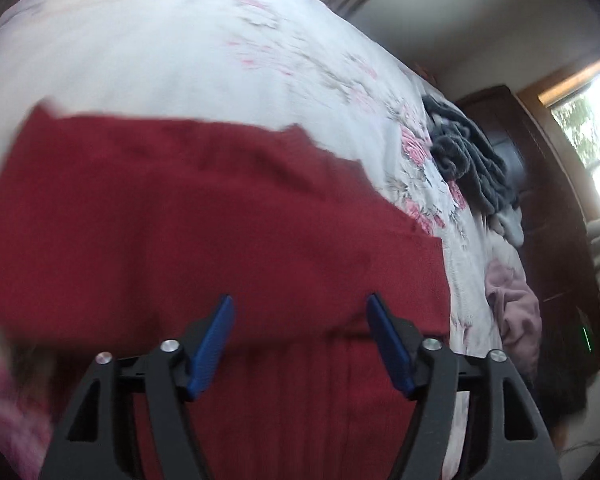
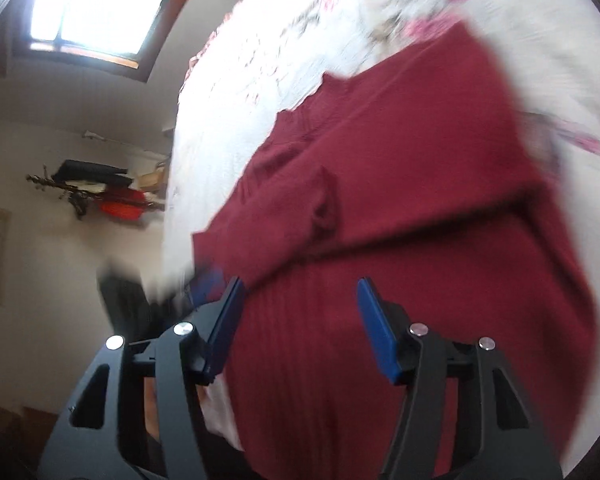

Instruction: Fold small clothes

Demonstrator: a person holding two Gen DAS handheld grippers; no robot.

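I see the dark red garment point(image 1: 204, 216) spread on the floral bedspread point(image 1: 160, 48), directly ahead of and beneath both tongs. My left gripper point(image 1: 300, 308) and right gripper point(image 2: 300, 292) are spread wide, pinching nothing (both views blurred). Grey clothes point(image 1: 468, 156) lie at the bed's edge.

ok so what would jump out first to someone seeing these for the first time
The dark red garment fills the middle of both views, spread on a white floral bedspread. The left gripper and the right gripper both hang open over it, holding nothing. In the left view, a grey pile of clothes sits at the bed's right edge.
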